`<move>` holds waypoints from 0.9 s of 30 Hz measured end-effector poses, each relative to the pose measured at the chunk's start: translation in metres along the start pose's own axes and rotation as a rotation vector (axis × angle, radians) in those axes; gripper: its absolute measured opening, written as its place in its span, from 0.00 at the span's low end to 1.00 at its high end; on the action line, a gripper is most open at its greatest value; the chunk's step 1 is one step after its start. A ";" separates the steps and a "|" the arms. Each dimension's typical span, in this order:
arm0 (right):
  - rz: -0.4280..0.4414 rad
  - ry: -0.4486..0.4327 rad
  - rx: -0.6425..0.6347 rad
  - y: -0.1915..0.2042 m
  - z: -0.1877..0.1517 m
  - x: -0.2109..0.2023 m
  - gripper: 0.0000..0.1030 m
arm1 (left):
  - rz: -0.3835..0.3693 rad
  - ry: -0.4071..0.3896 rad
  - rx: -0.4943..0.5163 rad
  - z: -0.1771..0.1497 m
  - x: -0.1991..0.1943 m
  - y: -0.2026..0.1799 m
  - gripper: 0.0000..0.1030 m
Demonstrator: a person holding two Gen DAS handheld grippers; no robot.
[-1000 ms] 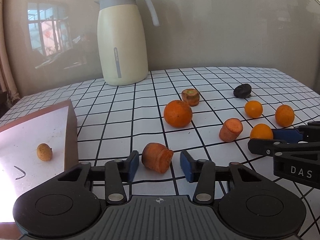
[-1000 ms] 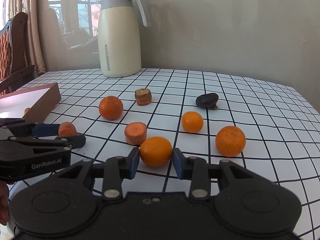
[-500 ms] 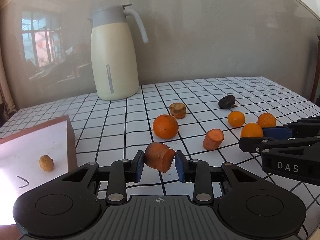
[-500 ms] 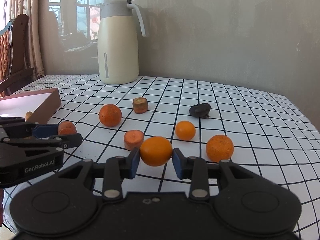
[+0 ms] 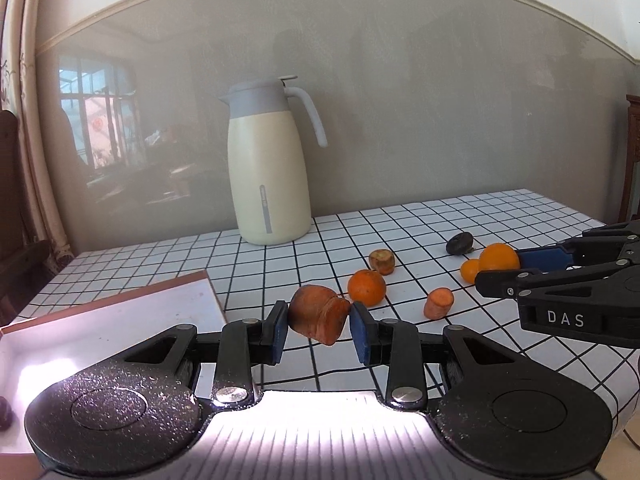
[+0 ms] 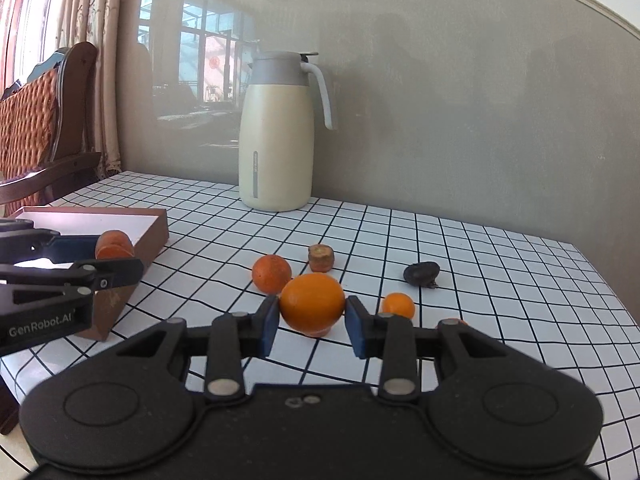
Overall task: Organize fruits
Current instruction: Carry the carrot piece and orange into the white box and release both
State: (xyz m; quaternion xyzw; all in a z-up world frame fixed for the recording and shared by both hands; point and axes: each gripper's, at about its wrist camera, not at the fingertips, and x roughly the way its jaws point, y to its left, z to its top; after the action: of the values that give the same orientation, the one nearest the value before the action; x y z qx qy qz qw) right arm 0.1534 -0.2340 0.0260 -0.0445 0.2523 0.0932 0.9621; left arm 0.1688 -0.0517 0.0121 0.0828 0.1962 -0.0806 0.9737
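Note:
My left gripper (image 5: 319,326) is shut on a carrot chunk (image 5: 318,314) and holds it above the table, beside the brown box (image 5: 120,312). My right gripper (image 6: 311,320) is shut on an orange (image 6: 312,300), lifted off the table. On the checked table lie another orange (image 5: 366,287), a cut carrot piece (image 5: 439,303), a brownish carrot stub (image 5: 382,261), a small orange (image 6: 398,305) and a dark fruit (image 6: 421,273). The right gripper shows in the left wrist view (image 5: 498,270), the left one in the right wrist view (image 6: 116,258).
A cream thermos jug (image 5: 270,168) stands at the back of the table. The brown box with white inside sits at the table's left; a dark item (image 5: 4,412) lies in its near corner. A wooden chair (image 6: 44,120) stands left of the table.
My left gripper closed on the carrot chunk and lifted it. My right gripper lifted the orange off the table. Both have risen and pulled back.

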 end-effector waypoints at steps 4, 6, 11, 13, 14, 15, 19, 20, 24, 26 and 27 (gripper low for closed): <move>0.032 -0.029 -0.012 0.014 0.008 -0.007 0.26 | 0.034 -0.012 -0.010 0.000 -0.013 0.018 0.33; 0.053 -0.041 -0.016 0.021 0.011 -0.009 0.26 | 0.051 -0.019 -0.016 -0.001 -0.020 0.028 0.33; 0.101 -0.064 -0.040 0.044 0.020 -0.010 0.26 | 0.096 -0.024 -0.031 -0.005 -0.032 0.051 0.33; 0.119 -0.074 -0.048 0.053 0.022 -0.009 0.26 | 0.115 -0.025 -0.041 -0.007 -0.036 0.060 0.33; 0.127 -0.076 -0.052 0.057 0.024 -0.009 0.26 | 0.123 -0.026 -0.046 -0.008 -0.038 0.065 0.33; 0.137 -0.080 -0.054 0.062 0.025 -0.009 0.26 | 0.130 -0.025 -0.049 -0.009 -0.040 0.069 0.33; 0.170 -0.088 -0.067 0.080 0.030 -0.007 0.26 | 0.157 -0.025 -0.071 -0.015 -0.046 0.084 0.33; 0.176 -0.089 -0.070 0.083 0.031 -0.006 0.26 | 0.164 -0.025 -0.075 -0.017 -0.047 0.086 0.33; 0.204 -0.092 -0.083 0.099 0.033 -0.004 0.26 | 0.186 -0.026 -0.087 -0.021 -0.053 0.099 0.33; 0.215 -0.095 -0.086 0.105 0.034 -0.004 0.26 | 0.197 -0.025 -0.095 -0.023 -0.056 0.106 0.33; 0.219 -0.098 -0.086 0.108 0.035 -0.004 0.26 | 0.202 -0.026 -0.098 -0.024 -0.057 0.109 0.33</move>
State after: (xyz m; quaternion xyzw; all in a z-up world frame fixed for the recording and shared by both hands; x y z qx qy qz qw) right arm 0.1446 -0.1248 0.0542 -0.0534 0.2043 0.2107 0.9545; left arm 0.1293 0.0657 0.0271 0.0536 0.1779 0.0267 0.9822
